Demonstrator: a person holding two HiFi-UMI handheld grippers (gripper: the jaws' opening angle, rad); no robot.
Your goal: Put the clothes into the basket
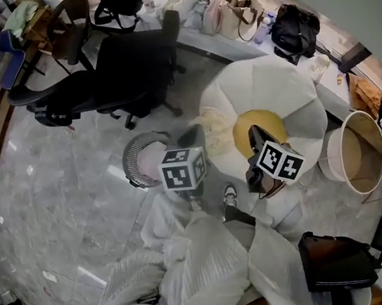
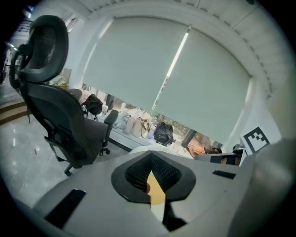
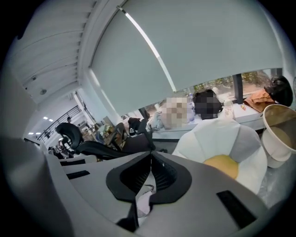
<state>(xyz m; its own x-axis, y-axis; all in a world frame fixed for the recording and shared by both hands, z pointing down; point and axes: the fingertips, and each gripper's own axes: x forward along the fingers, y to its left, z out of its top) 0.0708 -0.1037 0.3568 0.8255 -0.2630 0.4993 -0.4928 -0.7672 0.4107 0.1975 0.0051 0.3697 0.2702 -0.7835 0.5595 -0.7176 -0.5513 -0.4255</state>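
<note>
Tilting downward: left gripper (image 2: 151,154), right gripper (image 3: 151,152) (both closed).

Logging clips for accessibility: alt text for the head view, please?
The left claw and right claw, both shut, point at a flower-shaped white cushion with a yellow centre and a cream cloth at its left edge. A white basket sits right of it; a black office chair upper left.

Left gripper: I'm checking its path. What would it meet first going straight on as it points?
Probably the white flower-shaped cushion, seen just past the tips of the left gripper; depth is unclear.
</note>
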